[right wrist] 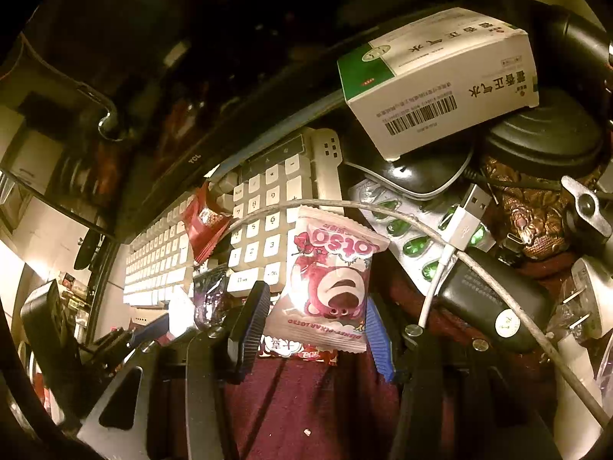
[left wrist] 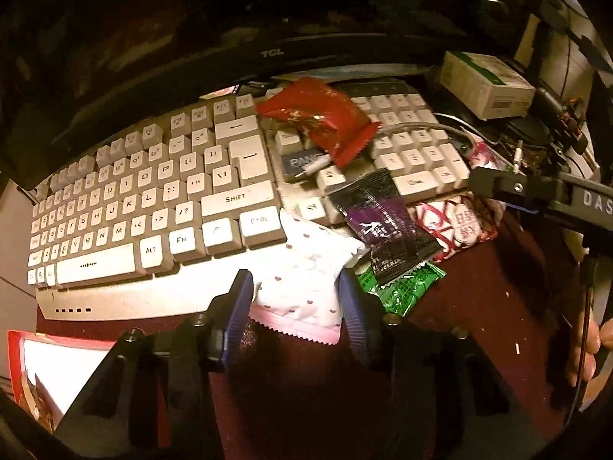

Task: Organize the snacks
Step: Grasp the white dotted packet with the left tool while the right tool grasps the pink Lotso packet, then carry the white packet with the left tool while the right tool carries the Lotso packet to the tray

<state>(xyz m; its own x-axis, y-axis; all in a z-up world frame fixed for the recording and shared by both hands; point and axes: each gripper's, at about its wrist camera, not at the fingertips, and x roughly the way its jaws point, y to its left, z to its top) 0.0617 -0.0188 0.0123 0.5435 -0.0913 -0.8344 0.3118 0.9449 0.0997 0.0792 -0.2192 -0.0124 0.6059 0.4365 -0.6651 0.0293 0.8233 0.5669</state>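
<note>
Snack packets lie scattered over a white keyboard (left wrist: 153, 199) and the dark red cloth (left wrist: 479, 306) of a cluttered desk, under a TCL monitor (left wrist: 272, 53). The left gripper (left wrist: 297, 306) straddles a white packet with pink dots (left wrist: 306, 272) lying at the keyboard's front edge; its jaws sit on either side of the wrapper, spread wide, and whether they press it yet cannot be told. The right gripper (right wrist: 314, 320) frames a pink Lotso bear packet (right wrist: 329, 280), which stands propped before the number pad; its jaws also flank the pack, apparently touching its edges, but a firm grip cannot be confirmed. Nearby lie a red packet (left wrist: 322, 115), a purple-black sachet (left wrist: 387, 226) and a green wrapper (left wrist: 402, 287), with a medicine box (right wrist: 440, 80) and a USB cable (right wrist: 459, 226) close by. These pouches look light, air-filled and crinkly, their film likely slippery; a hold across the middle or along the serrated seam seems safest, with gentle pressure to avoid crushing the contents.
</note>
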